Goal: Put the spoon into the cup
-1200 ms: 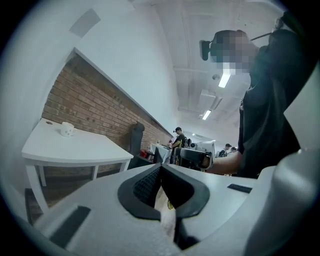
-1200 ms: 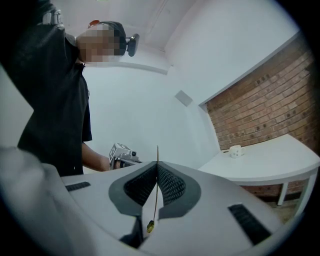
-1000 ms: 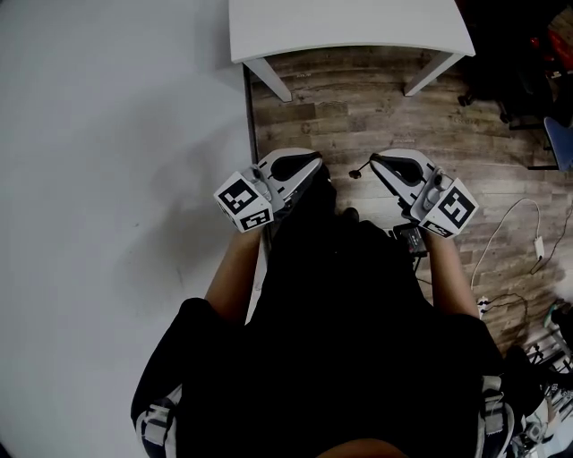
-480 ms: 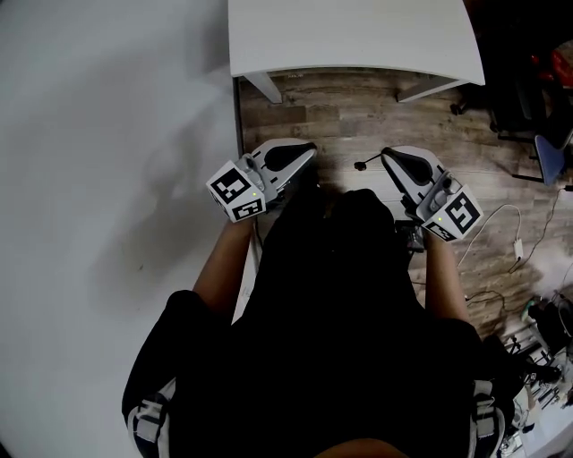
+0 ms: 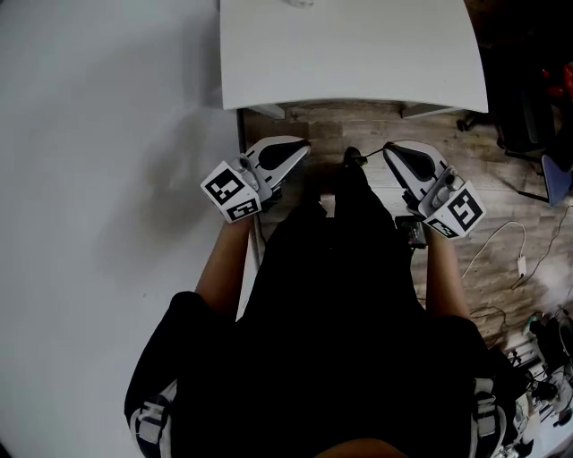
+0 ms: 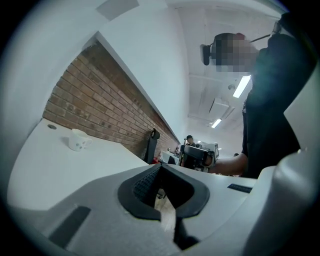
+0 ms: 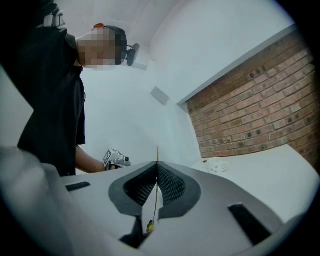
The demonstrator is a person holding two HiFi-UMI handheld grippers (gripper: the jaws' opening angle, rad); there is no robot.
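A white cup [image 6: 77, 140] stands far back on the white table [image 5: 358, 54]; it also shows in the right gripper view [image 7: 216, 165] and just at the top edge of the head view [image 5: 300, 3]. My right gripper [image 7: 157, 164] is shut on a thin gold spoon [image 7: 154, 200], seen edge-on, with its end poking out past the tips. My left gripper [image 6: 159, 166] is shut with nothing in it. In the head view both grippers, left [image 5: 303, 145] and right [image 5: 389, 148], are held level just short of the table's near edge.
A brick wall [image 6: 100, 105] runs behind the table. Wooden floor [image 5: 501, 206] with cables [image 5: 506, 241] lies to the right, and a dark chair [image 5: 528, 98] stands beside the table. A white floor area [image 5: 98, 179] is on the left.
The table has drawn nearer in the head view, and both grippers have moved forward to its front edge. The cup's rim has come into sight at the top.
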